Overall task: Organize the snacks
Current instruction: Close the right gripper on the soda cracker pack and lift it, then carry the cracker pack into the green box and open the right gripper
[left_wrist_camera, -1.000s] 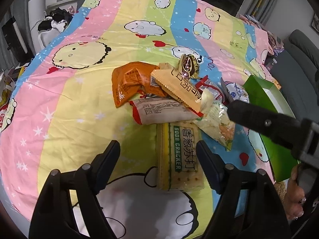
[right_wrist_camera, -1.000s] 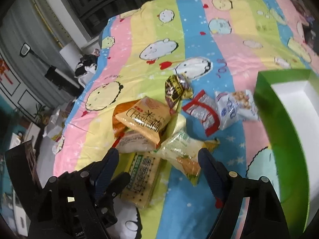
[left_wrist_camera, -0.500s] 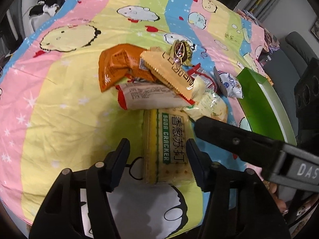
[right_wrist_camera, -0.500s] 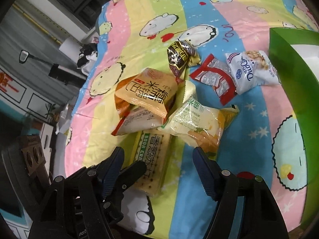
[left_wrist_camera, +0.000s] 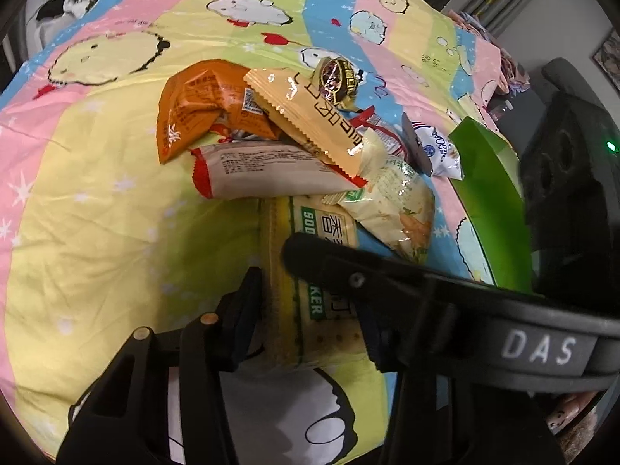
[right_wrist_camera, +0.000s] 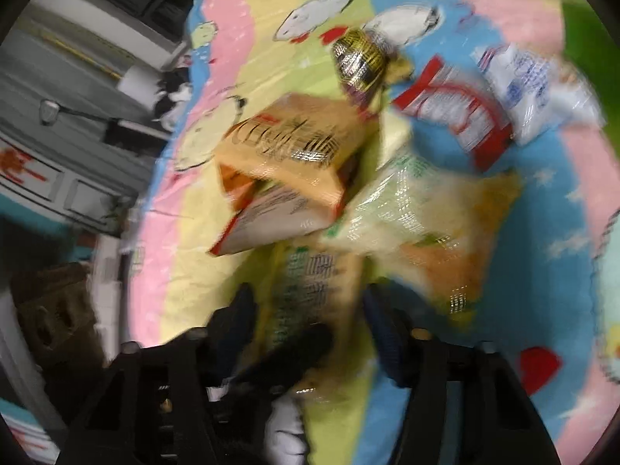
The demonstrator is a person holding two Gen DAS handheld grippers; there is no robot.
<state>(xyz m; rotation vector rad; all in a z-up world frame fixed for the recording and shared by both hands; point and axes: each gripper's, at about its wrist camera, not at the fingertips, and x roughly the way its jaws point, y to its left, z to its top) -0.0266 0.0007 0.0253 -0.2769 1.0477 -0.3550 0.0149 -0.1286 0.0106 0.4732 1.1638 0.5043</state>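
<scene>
- Left gripper [left_wrist_camera: 310,310] closing on the cracker pack [left_wrist_camera: 310,279], at 6 o'clock of the snack pile; pads at its sides.
- Right gripper [right_wrist_camera: 310,310] closing around the same pack; contact unclear, blurred.
- Risks: crackers crushed; two grippers colliding; chip bag [left_wrist_camera: 391,209] at 1 o'clock overlaps and may drag along.

Two black plastic grippers, matte and ribbed.
Left gripper [left_wrist_camera: 310,306]: brass-coloured screw heads lower left, dark blue pads. Right gripper [right_wrist_camera: 310,317]: white "DAS" lettering at lower right.

right wrist view: motion-blurred | soda cracker pack [left_wrist_camera: 310,271]: partly hidden by right claw [left_wrist_camera: 306,252]
</scene>
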